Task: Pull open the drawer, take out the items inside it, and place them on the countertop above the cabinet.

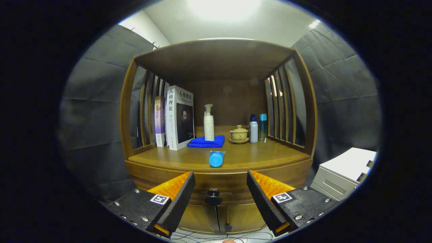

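Observation:
My gripper (221,184) is open, its two black-padded fingers (180,199) spread wide with nothing between them. Straight ahead stands a wooden cabinet. Its drawer front (219,184) is closed, and the dark round knob (213,196) sits in the gap between my fingers, a short way beyond them. Above the drawer is the countertop (256,155). A blue tube (216,158) lies on it near the front edge, its cap end facing me.
Further back on the countertop are upright books (179,118), a folded blue cloth (206,141) with a white pump bottle (209,123) on it, a lidded yellow cup (239,134) and two small bottles (258,128). A white drawer unit (344,175) stands at the right. Two lower cabinet doors (216,217) sit under the drawer.

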